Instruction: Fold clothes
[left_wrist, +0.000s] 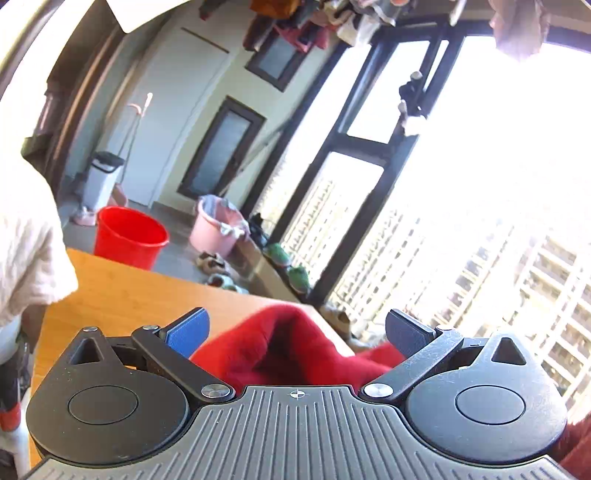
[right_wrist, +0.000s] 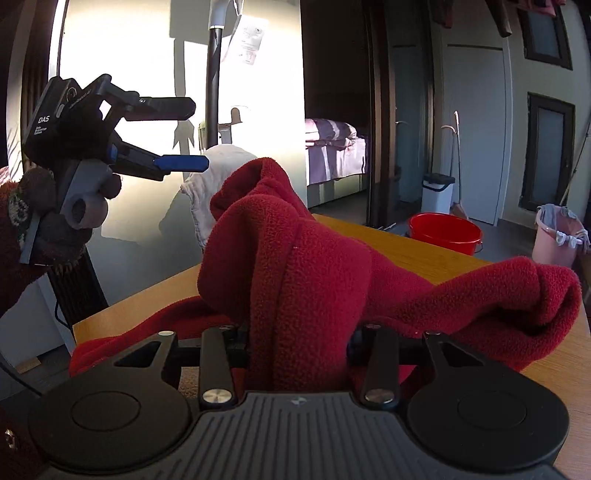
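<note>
Our right hand-held gripper (right_wrist: 297, 354) clamps the bunched red fleece garment (right_wrist: 295, 258) above the wooden tabletop (right_wrist: 424, 251); our left hand-held gripper (right_wrist: 192, 134) hangs spread, empty.

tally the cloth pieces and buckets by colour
red fleece garment: 1
white cloth: 1
red bucket: 1
pink bucket: 1
total: 4

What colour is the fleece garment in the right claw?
Deep red all over, no pattern: the fleece garment shows best in the right wrist view, pinched by the right claw.
</note>
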